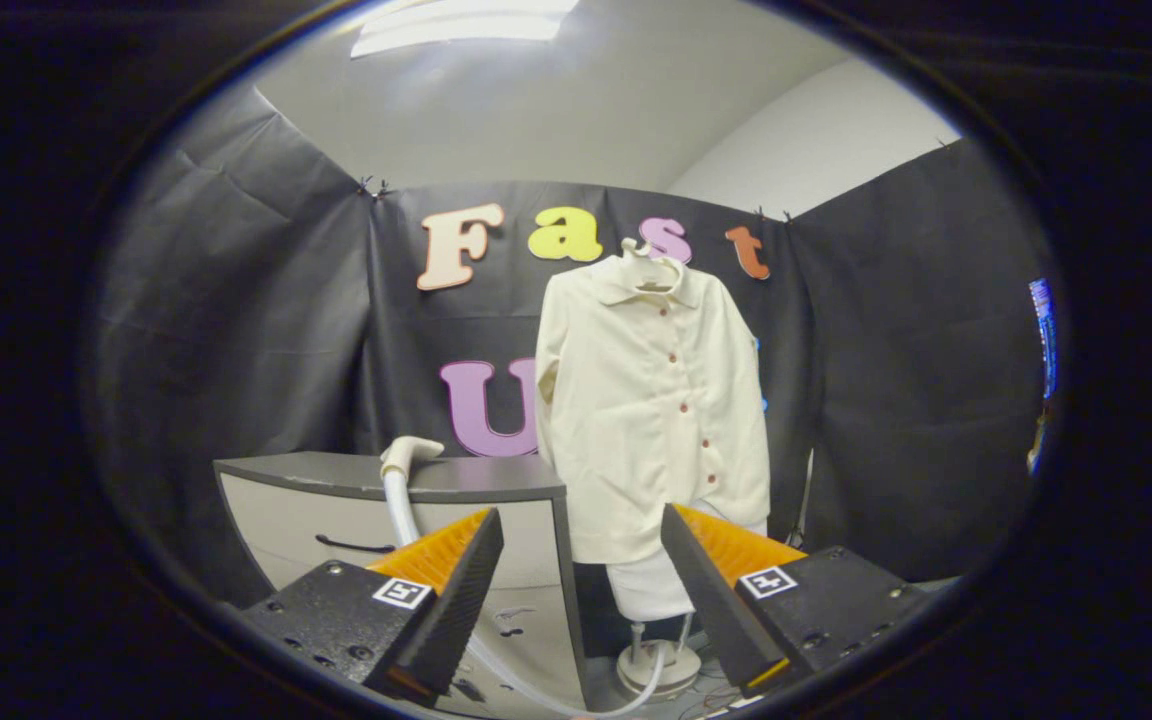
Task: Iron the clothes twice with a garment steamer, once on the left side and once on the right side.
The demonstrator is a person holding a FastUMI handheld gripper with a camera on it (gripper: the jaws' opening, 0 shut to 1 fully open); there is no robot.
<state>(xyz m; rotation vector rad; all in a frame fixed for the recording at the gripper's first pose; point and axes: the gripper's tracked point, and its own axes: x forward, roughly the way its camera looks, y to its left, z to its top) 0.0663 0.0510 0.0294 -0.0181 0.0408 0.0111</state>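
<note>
Tool point(581, 560) spread wide, fingers pinching nothing. Steamer head point(406, 453) rests on cabinet point(336, 475) top, ahead of left finger; its hose point(398, 510) drops past cabinet front toward base point(658, 668) on floor. Cream shirt point(651, 400) hangs beyond the fingers, slightly right. Head likely light, rigid, smooth (hose will tug back); best hold at neck below nozzle. Shirt soft, will sway.

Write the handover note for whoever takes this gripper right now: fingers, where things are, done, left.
Gripper: open, holding nothing.
Steamer head: lies on the grey cabinet, beyond the fingers; its hose runs down to the steamer base on the floor.
Cream shirt: hangs buttoned on a hanger ahead, beside the cabinet.
Done: nothing visible; steamer not picked up.
Left: take the head, steam left side, then right.
</note>
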